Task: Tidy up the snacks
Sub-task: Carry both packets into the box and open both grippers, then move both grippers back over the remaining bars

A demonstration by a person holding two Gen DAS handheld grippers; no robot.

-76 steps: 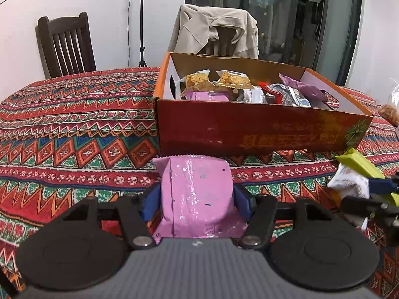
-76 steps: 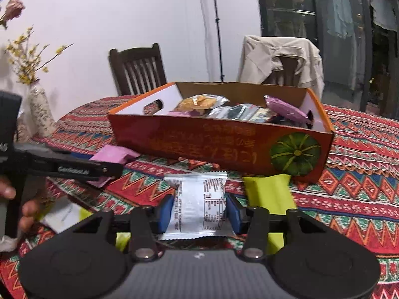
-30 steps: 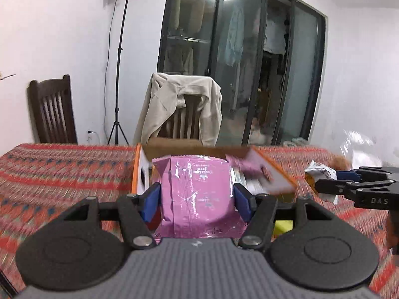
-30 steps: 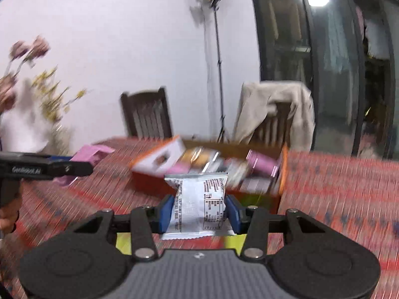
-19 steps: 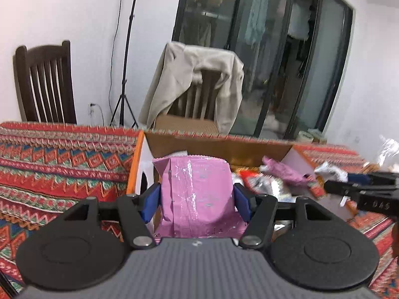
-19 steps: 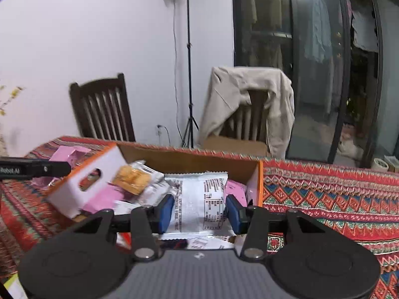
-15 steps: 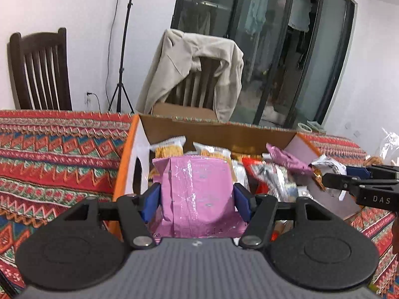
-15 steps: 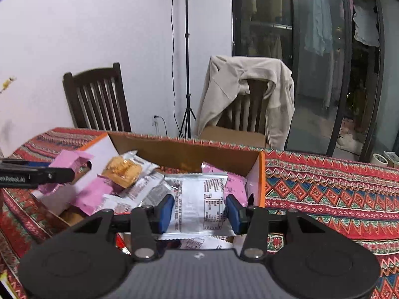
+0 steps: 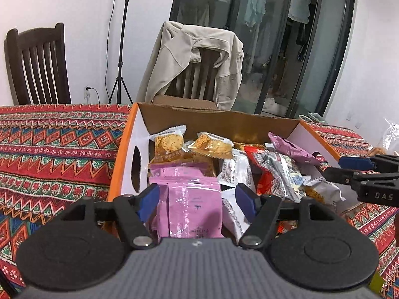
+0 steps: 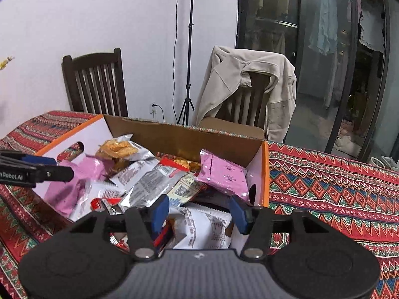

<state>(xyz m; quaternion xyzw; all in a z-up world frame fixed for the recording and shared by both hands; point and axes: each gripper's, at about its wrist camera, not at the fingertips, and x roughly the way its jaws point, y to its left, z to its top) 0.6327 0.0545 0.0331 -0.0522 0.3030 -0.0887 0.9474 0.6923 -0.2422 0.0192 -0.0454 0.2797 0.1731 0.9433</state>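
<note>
In the left wrist view, the left gripper [image 9: 194, 198] fills the lower part of the frame, and its body hides the bottom of the pink packet [image 9: 194, 208] that lies between the two blue fingertips [image 9: 147, 201]. The jaws stand apart, and a small gap shows on each side of the packet, so the claw is released. The packet is inside the cardboard box [image 9: 131, 147], at the near left corner. The box in the middle of the frame holds many snacks: orange cracker packs [image 9: 169, 142] at the back left, silver packs [image 9: 281, 172] in the middle, and a purple pack [image 9: 290, 148] at the right. The right gripper [image 9: 359, 172] comes in from the right edge and is cut off. In the right wrist view, the right gripper [image 10: 198, 213] is in the lower middle, also spread open, above a white packet [image 10: 203, 229] whose lower part is hidden. This packet lies in the box [image 10: 264, 174] near its right wall. A pink pack [image 10: 222, 175] leans on that wall. The left gripper [image 10: 49, 169] enters from the left edge, cut off.
</note>
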